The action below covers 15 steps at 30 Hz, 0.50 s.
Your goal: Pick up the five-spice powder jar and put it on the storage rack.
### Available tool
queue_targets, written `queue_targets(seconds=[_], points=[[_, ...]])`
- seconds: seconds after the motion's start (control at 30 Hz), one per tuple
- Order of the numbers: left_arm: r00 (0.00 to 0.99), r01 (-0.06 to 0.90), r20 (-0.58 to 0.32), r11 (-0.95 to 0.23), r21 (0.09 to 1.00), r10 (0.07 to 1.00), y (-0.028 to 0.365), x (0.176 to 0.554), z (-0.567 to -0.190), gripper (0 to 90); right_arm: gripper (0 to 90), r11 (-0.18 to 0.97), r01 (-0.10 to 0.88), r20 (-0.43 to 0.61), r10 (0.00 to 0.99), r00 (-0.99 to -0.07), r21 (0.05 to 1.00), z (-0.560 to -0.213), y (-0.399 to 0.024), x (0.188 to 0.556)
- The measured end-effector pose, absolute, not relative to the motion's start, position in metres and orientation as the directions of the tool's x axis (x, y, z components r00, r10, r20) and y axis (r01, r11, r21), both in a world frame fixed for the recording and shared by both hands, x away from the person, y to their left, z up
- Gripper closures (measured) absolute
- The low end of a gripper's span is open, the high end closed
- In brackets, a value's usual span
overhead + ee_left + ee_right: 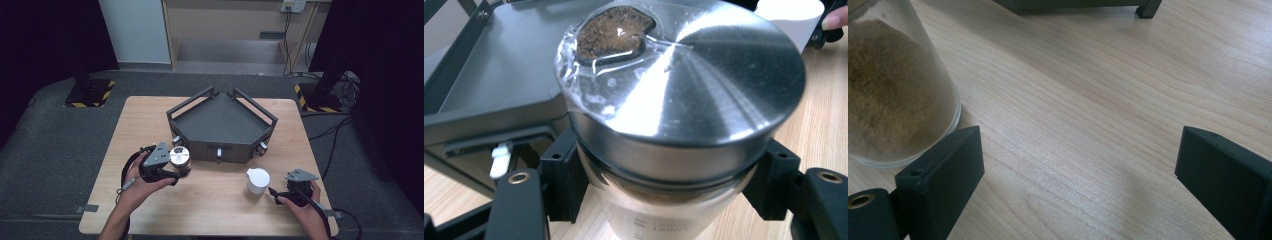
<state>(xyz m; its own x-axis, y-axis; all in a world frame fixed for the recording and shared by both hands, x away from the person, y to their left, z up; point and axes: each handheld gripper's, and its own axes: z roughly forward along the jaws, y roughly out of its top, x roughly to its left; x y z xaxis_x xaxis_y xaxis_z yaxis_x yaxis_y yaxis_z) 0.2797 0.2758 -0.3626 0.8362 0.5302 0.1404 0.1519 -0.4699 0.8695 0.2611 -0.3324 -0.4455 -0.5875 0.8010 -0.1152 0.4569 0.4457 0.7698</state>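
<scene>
The left gripper (176, 167) squeezes a glass jar with a shiny metal lid (684, 75), its two black jaws pressing on the glass just under the lid, one on each side. The lid has a clear window, and brown powder shows through it. The jar sits just in front of the dark grey tray (222, 122), near the tray's front left corner. The person's left hand (137, 182) holds this gripper from the near side. The right gripper (280, 192) stands wide apart with nothing between its jaws, only the bare wooden table (1098, 100). It is in front of the tray, off to the tray's right. Just beside its left jaw stands a second glass jar (893, 90) with sandy brown powder inside. From above, this jar shows a white lid (257, 177), and it stands on the table in front of the tray's right front corner.
</scene>
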Motion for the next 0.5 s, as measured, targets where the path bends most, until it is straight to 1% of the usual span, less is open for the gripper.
queue_targets(seconds=[0.5], points=[[0.854,0.112,0.159,-0.474,0.873,0.495,0.249,0.301,-0.337,30.1,6.1,0.447,0.462,-0.117,0.803,-0.584,0.766,-0.446,-0.334,0.261]])
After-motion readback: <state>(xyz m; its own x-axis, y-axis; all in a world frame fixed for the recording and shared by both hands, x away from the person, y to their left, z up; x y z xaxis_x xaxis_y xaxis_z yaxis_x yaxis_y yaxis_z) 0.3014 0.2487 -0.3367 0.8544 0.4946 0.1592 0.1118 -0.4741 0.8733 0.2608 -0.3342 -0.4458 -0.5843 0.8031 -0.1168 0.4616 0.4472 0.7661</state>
